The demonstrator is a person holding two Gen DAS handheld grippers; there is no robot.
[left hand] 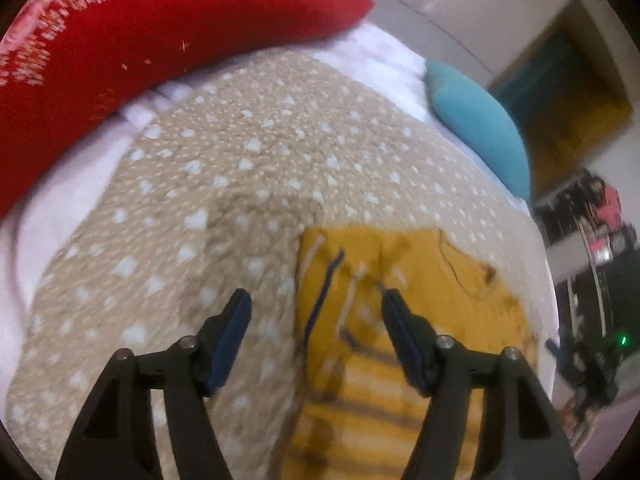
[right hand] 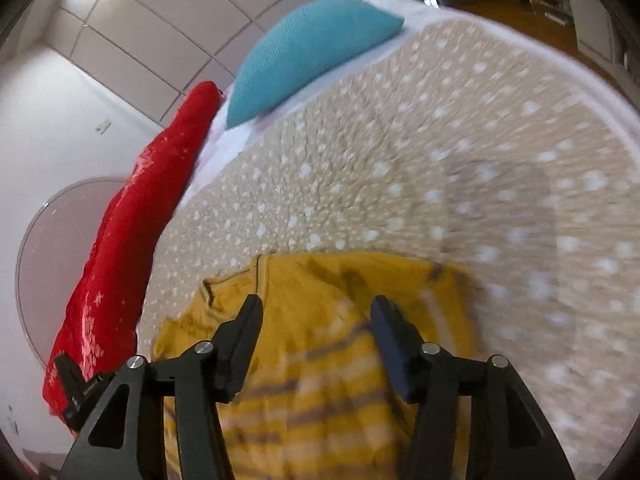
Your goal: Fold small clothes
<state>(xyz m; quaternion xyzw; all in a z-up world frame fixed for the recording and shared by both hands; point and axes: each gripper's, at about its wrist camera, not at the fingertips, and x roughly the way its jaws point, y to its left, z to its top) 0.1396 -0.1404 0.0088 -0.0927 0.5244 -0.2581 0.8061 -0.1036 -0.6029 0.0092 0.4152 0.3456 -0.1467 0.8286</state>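
Note:
A small yellow striped sweater [left hand: 420, 320] lies on a beige spotted blanket [left hand: 240, 168]; it looks partly folded, with sleeves tucked in. My left gripper [left hand: 316, 300] is open and empty, hovering over the sweater's left edge. In the right wrist view the sweater [right hand: 320, 360] lies just below my right gripper [right hand: 316, 306], which is open and empty above the sweater's middle. Both views are blurred by motion.
A red pillow [left hand: 140, 32] and a teal pillow [left hand: 480, 128] lie at the far end of the bed; both show in the right wrist view, the red pillow [right hand: 132, 240] left and the teal pillow [right hand: 304, 52] at top. White sheet [left hand: 372, 48] borders the blanket [right hand: 480, 160]. Dark equipment [left hand: 592, 320] stands beside the bed.

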